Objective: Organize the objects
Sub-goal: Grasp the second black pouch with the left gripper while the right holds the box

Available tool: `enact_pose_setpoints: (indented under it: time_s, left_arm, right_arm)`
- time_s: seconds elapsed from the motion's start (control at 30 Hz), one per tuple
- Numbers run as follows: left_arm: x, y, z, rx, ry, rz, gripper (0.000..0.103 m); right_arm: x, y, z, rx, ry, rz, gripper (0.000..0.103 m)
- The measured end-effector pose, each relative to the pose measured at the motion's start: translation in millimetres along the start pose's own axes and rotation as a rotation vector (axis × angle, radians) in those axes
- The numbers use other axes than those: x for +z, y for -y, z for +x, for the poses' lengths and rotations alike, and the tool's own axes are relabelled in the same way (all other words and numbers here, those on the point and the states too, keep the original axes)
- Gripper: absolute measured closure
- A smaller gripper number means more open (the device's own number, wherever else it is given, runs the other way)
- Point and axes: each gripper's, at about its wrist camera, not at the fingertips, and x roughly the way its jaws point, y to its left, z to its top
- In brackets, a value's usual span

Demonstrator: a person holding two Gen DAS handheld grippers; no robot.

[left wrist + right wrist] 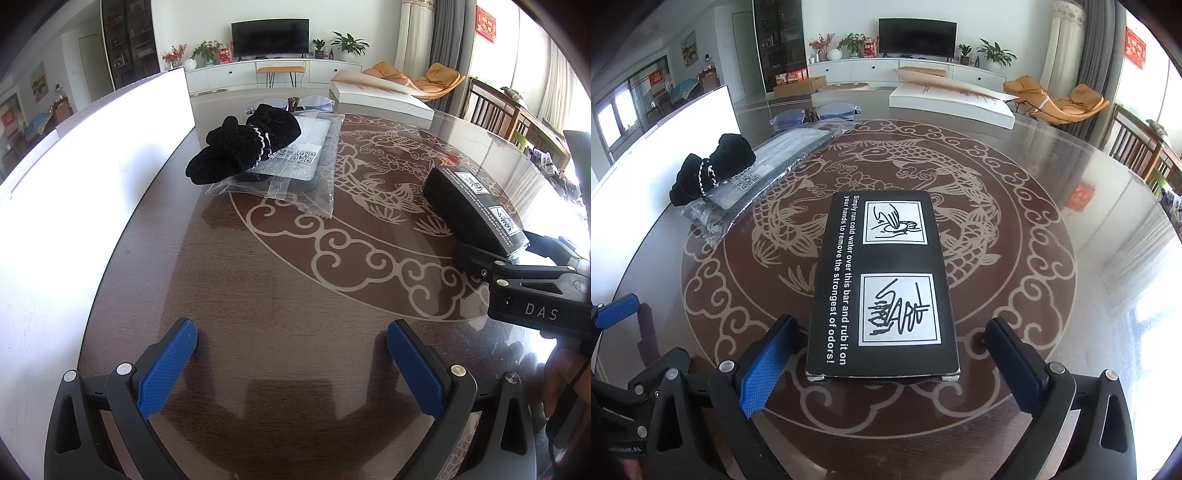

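Now both tools wide open, right tool (886, 363) around black box (886, 280), pads clear.

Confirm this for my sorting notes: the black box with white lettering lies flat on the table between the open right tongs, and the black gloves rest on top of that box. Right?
One slip: the black gloves rest on the clear plastic package further left, not on the black box. The right wrist view shows it. The box does lie flat on the table between the open right tongs.
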Motion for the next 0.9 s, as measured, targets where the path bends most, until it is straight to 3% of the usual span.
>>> enact_pose_setpoints:
  time_s: [0.9]
  left_arm:
    - [-0.5,-0.3,-0.1,0.001,0.000,0.000,0.000]
  right_arm:
    - [1.3,-0.2,2.3,0.004,-0.003,-0.002,0.000]
